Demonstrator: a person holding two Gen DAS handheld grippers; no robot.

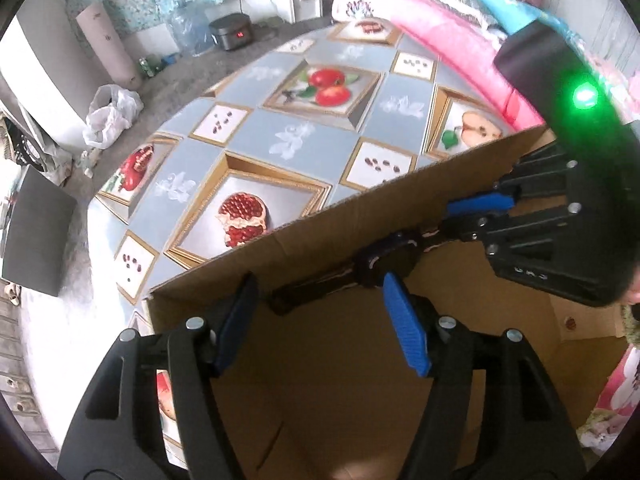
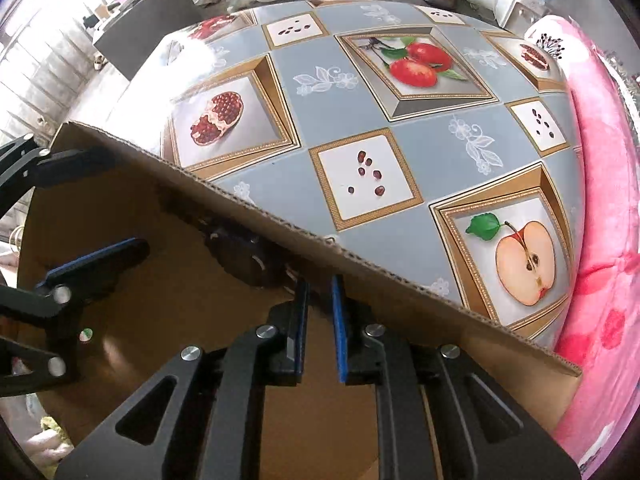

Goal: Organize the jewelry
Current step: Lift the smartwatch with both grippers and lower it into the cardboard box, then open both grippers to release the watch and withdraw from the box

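A: Left gripper, black frame with blue ribbed pads, is standing wide apart, pointing steeply down into the open brown cardboard box. Nothing is sitting between its pads.

B: And the dark wristwatch with the black strap?

A: It's lying along the box's far wall, down inside, just past the left gripper's fingertips. The right blue pad is sitting just beside the watch case; can't tell whether it's touching.

B: Right side?

A: Right gripper is showing only a narrow gap, pads nearly parallel. From its own camera the gap looks empty, with the box's corrugated rim crossing just above the tips. In the left wrist view, that gripper is reaching in from the right with its tips at the far end of the strap. Whether it's pinching the strap, can't tell.

B: So the watch is in the box?

A: Yes, inside it, against the far wall, between the two grippers. Case is partly hidden by the rim in the right wrist view.

B: Surroundings?

A: Box is resting on a table covered with a grey-blue oilcloth printed with framed fruit: pomegranates, apples, seeds. A pink plush blanket is bunching along the table's right edge.
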